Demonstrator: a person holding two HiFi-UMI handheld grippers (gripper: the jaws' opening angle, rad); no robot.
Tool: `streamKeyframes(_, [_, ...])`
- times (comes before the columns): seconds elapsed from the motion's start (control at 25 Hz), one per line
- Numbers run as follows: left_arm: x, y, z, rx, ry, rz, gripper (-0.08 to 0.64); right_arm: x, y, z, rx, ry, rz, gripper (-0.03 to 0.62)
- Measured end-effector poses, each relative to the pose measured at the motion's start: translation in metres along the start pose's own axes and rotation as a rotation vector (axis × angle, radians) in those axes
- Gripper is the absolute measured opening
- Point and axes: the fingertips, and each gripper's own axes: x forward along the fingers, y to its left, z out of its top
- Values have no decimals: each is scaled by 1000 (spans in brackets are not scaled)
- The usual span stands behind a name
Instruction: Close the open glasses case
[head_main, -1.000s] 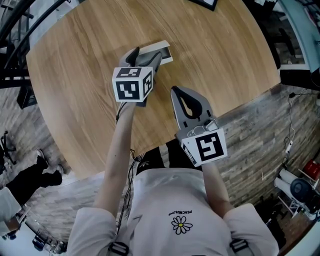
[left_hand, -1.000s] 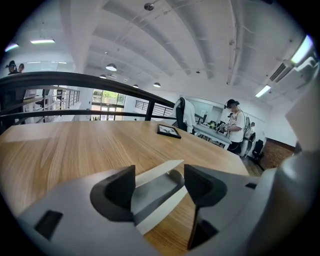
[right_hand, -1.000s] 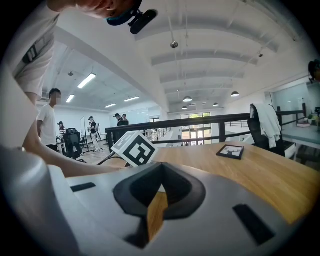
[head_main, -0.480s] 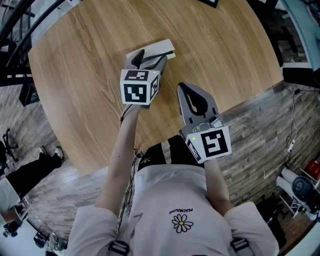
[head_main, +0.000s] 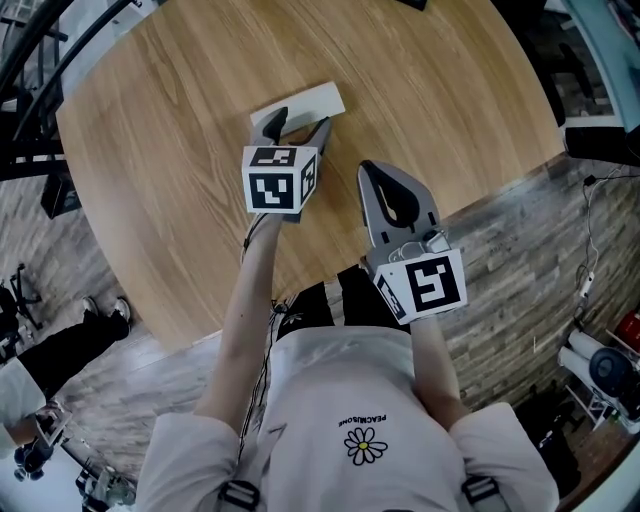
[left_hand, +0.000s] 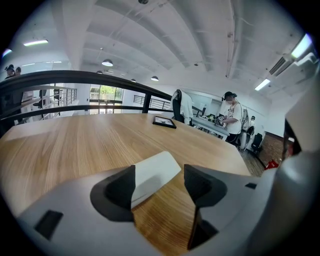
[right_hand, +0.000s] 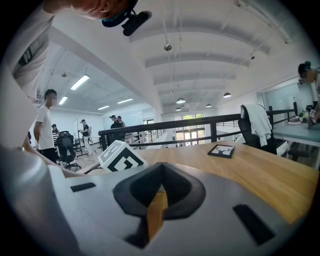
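While left tool gapes, glasses case lies just ahead (right tool clenched).

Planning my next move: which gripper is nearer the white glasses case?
Left. The left gripper is right at the glasses case, jaws apart, with the case just beyond them. The right gripper is off to the right, nearer the person, shut.

glasses case | white, flat, looks shut | lying on table
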Motion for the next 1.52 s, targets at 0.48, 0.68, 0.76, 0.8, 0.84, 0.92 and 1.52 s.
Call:
streamKeyframes(0.48, [-33,-16,56,17,-134,-10,299,-2,2,30,-43,-60,-4,8])
streamKeyframes(0.68, [-80,-34,108,60,-262,5,204,-5,3,66,-61,-129,-10,8])
streamKeyframes(0.76, [-102,-45,129,85,-324,15,158,-8,-1,83,-75,-165,-26,8])
streamKeyframes(0.8, [-113,-50,137,99,-359,23,120,-9,-3,91,-84,-185,-36,8])
streamKeyframes(0.84, [-125,-55,144,115,-397,33,69,-10,-4,99,-94,-206,-45,8])
streamKeyframes(0.92, [-150,-63,155,137,-476,54,22,-13,-6,112,-117,-240,-60,8])
streamKeyframes(1.52, [-221,-83,167,155,-668,106,15,-29,3,119,-87,-246,-35,8])
